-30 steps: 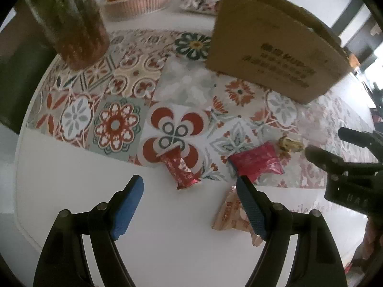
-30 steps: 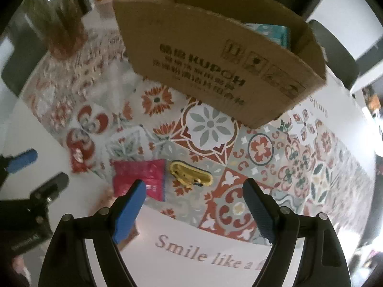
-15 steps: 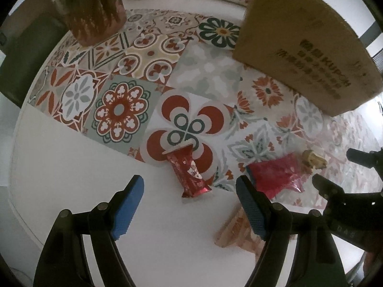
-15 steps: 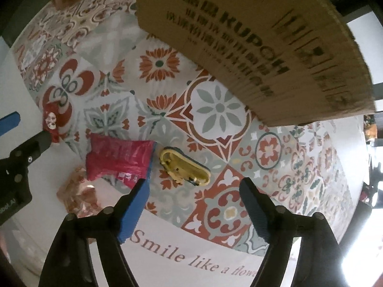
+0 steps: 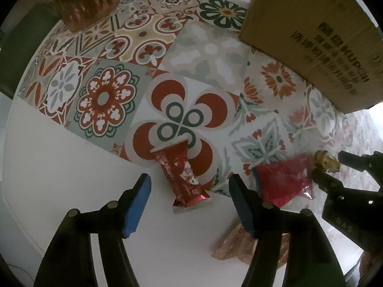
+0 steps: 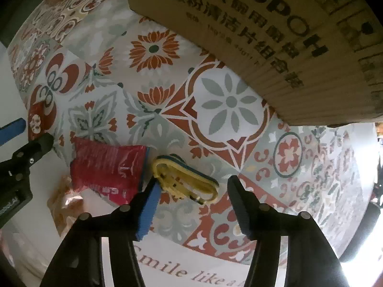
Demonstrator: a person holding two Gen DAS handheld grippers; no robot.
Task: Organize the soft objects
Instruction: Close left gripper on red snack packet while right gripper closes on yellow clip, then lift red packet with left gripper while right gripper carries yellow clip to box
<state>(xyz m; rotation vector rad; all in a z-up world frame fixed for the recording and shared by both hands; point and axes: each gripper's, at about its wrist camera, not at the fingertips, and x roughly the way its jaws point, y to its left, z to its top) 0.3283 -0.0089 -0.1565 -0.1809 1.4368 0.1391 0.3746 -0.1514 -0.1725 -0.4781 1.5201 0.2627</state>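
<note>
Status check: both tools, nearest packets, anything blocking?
Left tool open, straddling red snack bar. Right tool open, over yellow packet. Red pouch beside it. Cardboard box behind, not blocking.

We see surface (image 5: 59,191) plain white at near edge, patchwork of floral tiles beyond: red, grey-green, cream, dark green. Red snack packet (image 5: 183,179) with white print on red crescent-flower tile. Crimson pouch (image 6: 109,167), glossy, blue edge. Yellow item (image 6: 185,179), dark blue rim. Peach-pink wrapper (image 5: 237,246), crinkled, pale. Brown cardboard box (image 6: 275,35), black lettering. We note blue pads (image 5: 137,205) on black left gripper (image 5: 190,203); same on right gripper (image 6: 191,203).
</note>
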